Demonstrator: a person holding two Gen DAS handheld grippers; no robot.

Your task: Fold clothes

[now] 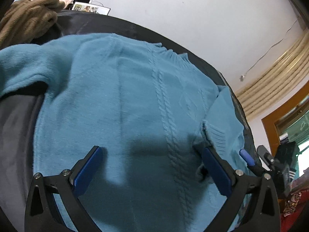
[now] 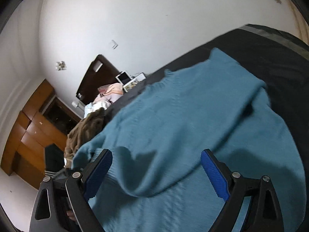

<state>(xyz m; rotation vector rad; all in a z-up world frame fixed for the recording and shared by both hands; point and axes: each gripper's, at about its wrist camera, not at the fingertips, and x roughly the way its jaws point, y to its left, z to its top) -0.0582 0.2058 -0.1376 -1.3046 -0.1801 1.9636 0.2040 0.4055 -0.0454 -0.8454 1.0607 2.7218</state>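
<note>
Sweater (image 1: 119,100): teal cable-knit, spread over the dark bed cover (image 1: 108,26), collar at the far edge, hem nearest both cameras. Body lies mostly flat, which gives a clean base for folds.
Bed: dark cover takes the whole garment; a bed, so the surface is soft and pressing down likely drags fabric.
Right sleeve (image 2: 193,116): lies folded in across the body, cuff (image 1: 214,133) resting on the chest area. Judgement: that reads as one sleeve fold in place.
Left sleeve (image 1: 21,67): runs outward toward the bed edge, not laid over the body.
Stage: fits a fold partway done; equally fits a sweater merely dropped with one sleeve across. Cannot settle which.
Brown garment (image 1: 27,17): bunched at the far corner of the bed, well apart from the sweater; probably parked clear of the folding area.
Left hand-held gripper (image 1: 152,172): jaws wide, nothing between the pads, hovering over the lower body near the hem.
Right hand-held gripper (image 2: 156,172): jaws wide, empty, poised above the folded-in sleeve near its edge.
Risk: fuzzy knit, thick; a shallow pinch may grab one layer only and slip.
Blur: right view is smeared, so sleeve edge detail is unclear.
</note>
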